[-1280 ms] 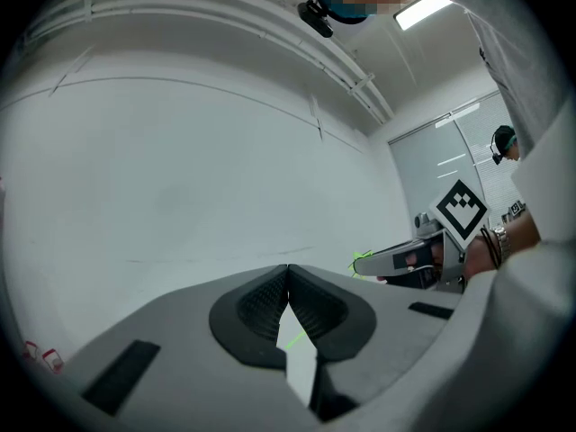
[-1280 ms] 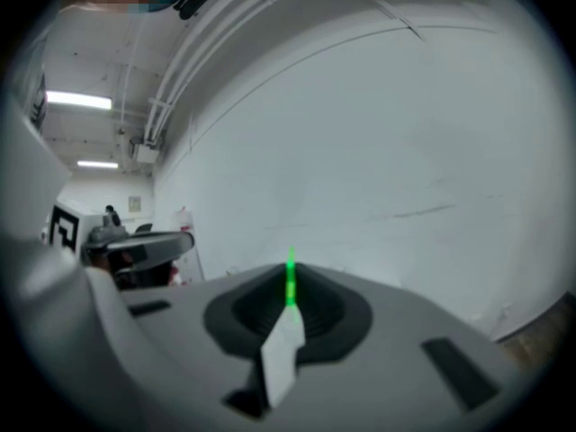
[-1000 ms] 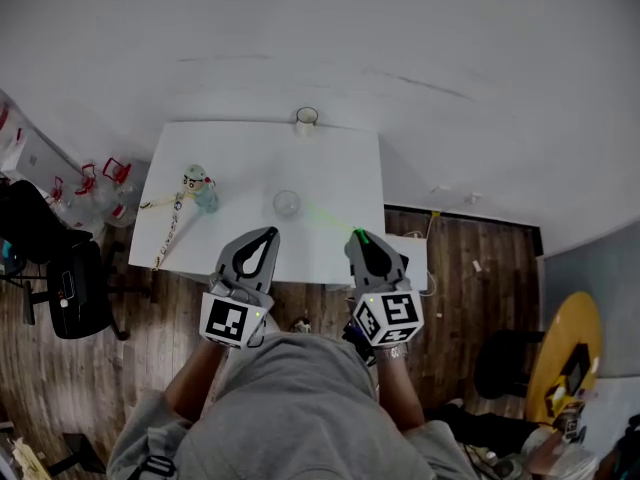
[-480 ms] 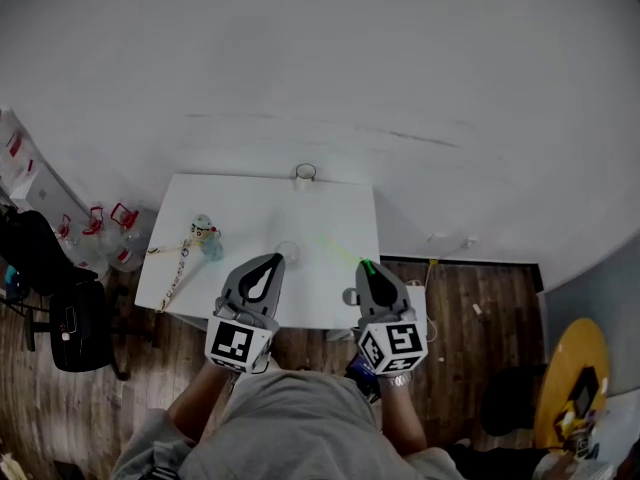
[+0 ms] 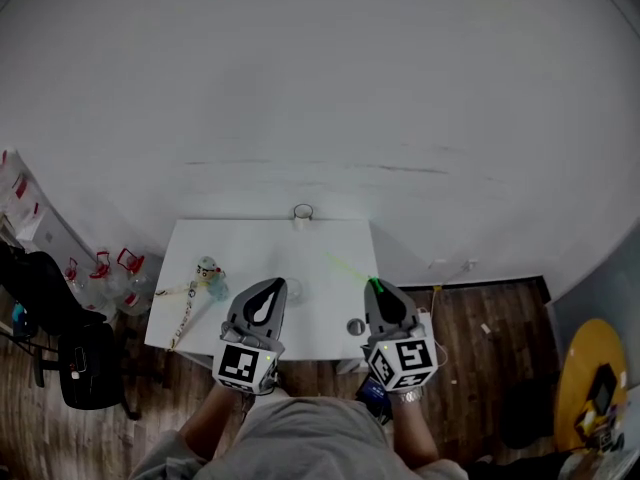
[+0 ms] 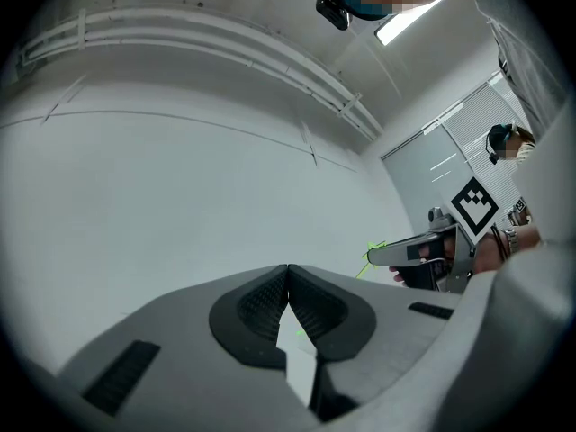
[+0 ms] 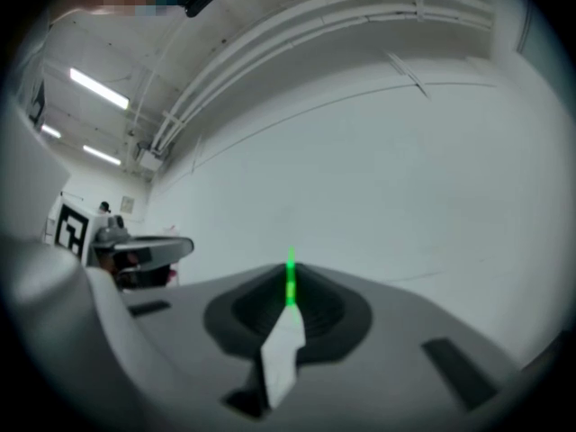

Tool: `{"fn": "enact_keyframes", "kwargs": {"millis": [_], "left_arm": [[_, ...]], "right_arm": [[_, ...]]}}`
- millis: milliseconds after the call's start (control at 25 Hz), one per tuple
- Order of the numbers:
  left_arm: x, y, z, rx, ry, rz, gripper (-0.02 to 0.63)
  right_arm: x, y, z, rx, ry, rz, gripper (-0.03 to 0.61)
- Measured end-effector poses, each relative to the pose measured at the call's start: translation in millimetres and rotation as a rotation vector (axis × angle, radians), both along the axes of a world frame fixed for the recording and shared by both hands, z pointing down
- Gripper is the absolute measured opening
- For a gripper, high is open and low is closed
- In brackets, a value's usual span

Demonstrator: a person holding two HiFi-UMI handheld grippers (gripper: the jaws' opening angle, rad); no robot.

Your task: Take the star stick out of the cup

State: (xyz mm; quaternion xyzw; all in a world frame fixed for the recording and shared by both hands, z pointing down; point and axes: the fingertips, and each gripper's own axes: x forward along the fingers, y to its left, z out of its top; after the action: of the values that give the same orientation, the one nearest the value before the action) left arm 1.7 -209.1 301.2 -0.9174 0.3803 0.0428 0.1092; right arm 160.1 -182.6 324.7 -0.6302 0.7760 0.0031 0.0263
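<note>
The right gripper [image 5: 373, 286] has its fingers clamped on the plain end of the star stick [image 5: 347, 266]. The thin green shaft juts past the tips over the right side of the bench [image 5: 250, 243], toward its near right corner and apart from the clear cup [image 5: 291, 289] by the near edge. The left gripper [image 5: 272, 284] has its fingers together on nothing. The stick looks very light, thin and probably bendy, so a gentle pinch low on the shaft should suit it, while the star tip could snag or snap. Judging by this, it is already out of the cup
</note>
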Motion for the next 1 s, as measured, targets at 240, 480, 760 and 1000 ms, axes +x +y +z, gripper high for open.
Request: {"fn": "enact_keyframes", "kwargs": {"millis": [240,480,760,1000], "left_arm": [[-1,-1,-5,-0.012,0.02,-0.009,0.032],[-6,-2,2,0.004,0.01,-0.017,0.032],[-6,0,9,-0.007,0.005,-0.006,0.032],[-5,-1,10,-0.001,-0.002,0.001,0.032]], "right_arm": [[-3,0,-13,0.024,0.014,-0.003,0.044],[-4,3,-14,0.02,0.016,0.009,0.044],[-10,4,-12,0.024,0.018,0.006,0.044],[-12,4,-17,0.044,0.015,0.005,0.044]]}}
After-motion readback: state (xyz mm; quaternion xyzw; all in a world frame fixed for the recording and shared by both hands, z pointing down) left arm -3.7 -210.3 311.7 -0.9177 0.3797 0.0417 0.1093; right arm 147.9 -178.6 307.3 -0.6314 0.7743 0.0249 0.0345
